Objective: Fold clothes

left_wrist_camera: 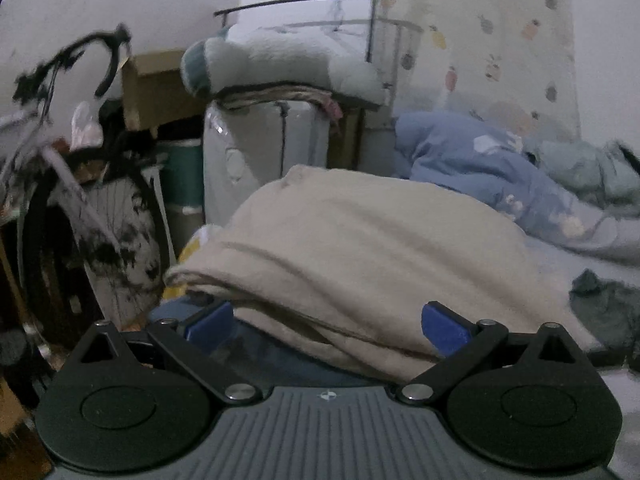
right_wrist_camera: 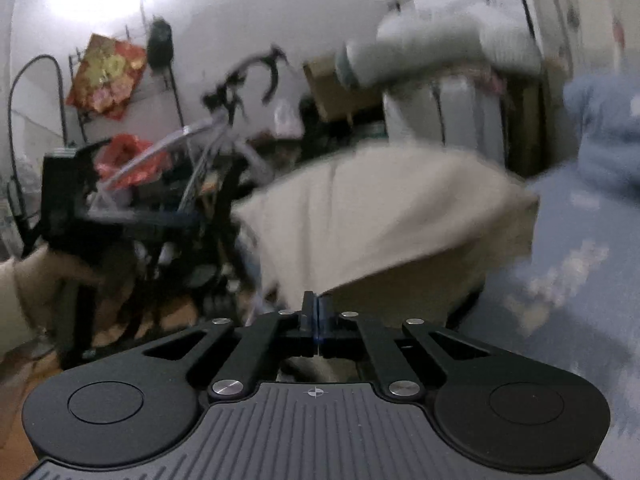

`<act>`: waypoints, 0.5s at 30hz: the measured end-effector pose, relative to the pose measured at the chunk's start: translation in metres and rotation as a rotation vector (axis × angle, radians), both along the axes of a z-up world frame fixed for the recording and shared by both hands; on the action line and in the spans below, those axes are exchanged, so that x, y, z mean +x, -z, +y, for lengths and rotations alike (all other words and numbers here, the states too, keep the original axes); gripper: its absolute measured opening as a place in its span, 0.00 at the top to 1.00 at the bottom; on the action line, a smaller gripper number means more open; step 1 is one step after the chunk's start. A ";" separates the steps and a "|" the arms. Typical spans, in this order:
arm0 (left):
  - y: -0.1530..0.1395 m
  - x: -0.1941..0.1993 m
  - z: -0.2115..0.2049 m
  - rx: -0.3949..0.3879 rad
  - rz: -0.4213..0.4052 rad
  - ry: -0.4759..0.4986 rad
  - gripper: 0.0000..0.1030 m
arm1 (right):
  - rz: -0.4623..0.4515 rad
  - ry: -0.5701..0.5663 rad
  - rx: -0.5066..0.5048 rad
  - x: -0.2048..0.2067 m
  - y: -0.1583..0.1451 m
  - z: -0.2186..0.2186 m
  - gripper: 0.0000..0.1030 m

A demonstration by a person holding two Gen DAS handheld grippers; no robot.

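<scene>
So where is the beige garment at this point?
The beige garment lies centre in the left wrist view, between the open left gripper fingers, on the bed; the right gripper pinches its edge.

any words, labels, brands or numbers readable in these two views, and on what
None can be read.
Red and gold hanging on the wall: it may bear characters, but too blurred to read.
Left gripper and right gripper: each base carries only a small round crosshair mark, no letters.
Curtain: fruit pictures only, no text.
Beige garment, blue quilt, cardboard box: no print visible.
</scene>
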State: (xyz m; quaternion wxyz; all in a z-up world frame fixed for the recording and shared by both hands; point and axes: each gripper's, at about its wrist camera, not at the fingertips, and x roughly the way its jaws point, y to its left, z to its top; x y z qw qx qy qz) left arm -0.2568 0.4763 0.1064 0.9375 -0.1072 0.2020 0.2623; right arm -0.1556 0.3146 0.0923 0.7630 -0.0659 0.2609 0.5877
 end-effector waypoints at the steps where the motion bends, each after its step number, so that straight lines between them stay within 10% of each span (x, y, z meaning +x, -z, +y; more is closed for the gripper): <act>1: 0.001 -0.001 0.001 -0.016 -0.012 -0.011 0.00 | 0.009 0.004 -0.011 0.000 0.002 -0.005 0.99; 8: -0.011 -0.010 0.006 -0.040 -0.105 -0.089 0.00 | 0.071 0.029 -0.091 0.002 0.014 -0.038 0.91; 12: -0.028 -0.005 -0.012 0.023 -0.172 -0.032 0.00 | 0.085 0.052 -0.104 0.002 0.010 -0.066 0.59; 15: -0.021 0.023 -0.027 0.022 -0.146 0.023 0.00 | 0.067 0.080 -0.071 0.002 -0.006 -0.097 0.52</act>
